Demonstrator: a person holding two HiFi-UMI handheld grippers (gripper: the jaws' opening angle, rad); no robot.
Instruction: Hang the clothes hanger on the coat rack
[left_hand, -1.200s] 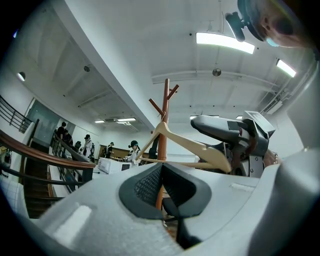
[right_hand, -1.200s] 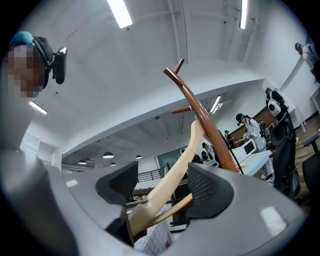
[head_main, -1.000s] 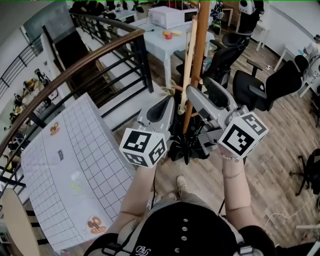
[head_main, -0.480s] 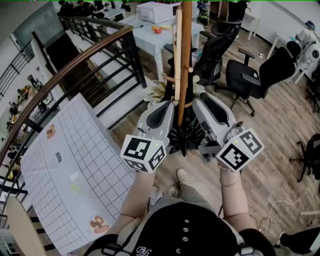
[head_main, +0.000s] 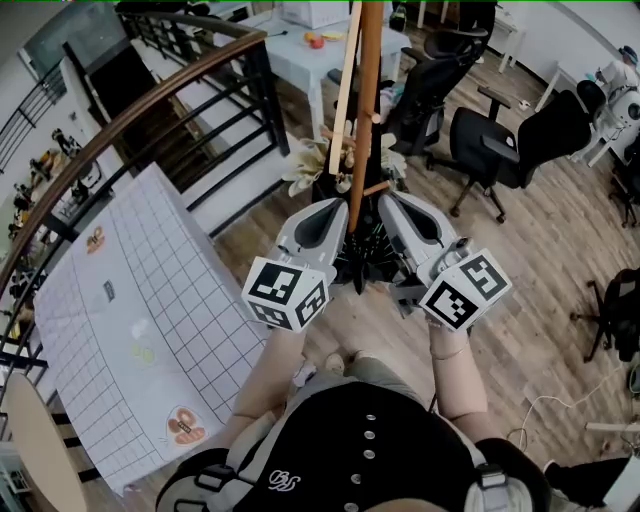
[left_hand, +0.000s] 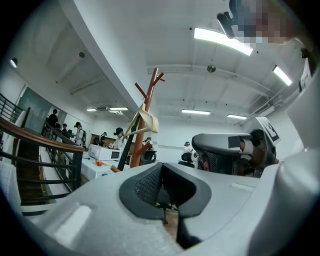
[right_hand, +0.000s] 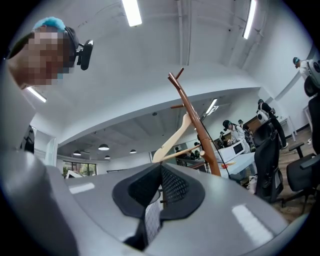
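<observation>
The wooden clothes hanger (head_main: 343, 95) hangs high on the coat rack (head_main: 366, 110), lying against the brown pole and apart from both grippers. In the left gripper view the clothes hanger (left_hand: 148, 120) sits just under the forked pegs of the coat rack (left_hand: 141, 135); in the right gripper view its pale arm (right_hand: 175, 140) slants down to the left of the pole (right_hand: 197, 130).

The 2 grippers flank the pole low down. The left gripper (head_main: 330, 212) is closed with nothing between its jaws (left_hand: 161, 167). The right gripper (head_main: 395, 205) has just been closing; its jaws (right_hand: 161, 170) now meet on nothing.

The rack stands on a floor (head_main: 540, 250) of light wood planks. At the left is a white bench (head_main: 200, 270) ruled in a grid, with a few small pictures on it. Behind it curves a railing (head_main: 150, 130) with black bars and a brown handrail. Further back a second white bench (left_hand: 92, 166) carries a microwave (left_hand: 102, 152), and several people (left_hand: 119, 137) stand near it. 2 black office chairs (head_main: 500, 140) stand to the right of the rack. Overhead, the white ceiling (left_hand: 150, 40) bears long light strips (left_hand: 222, 41).
</observation>
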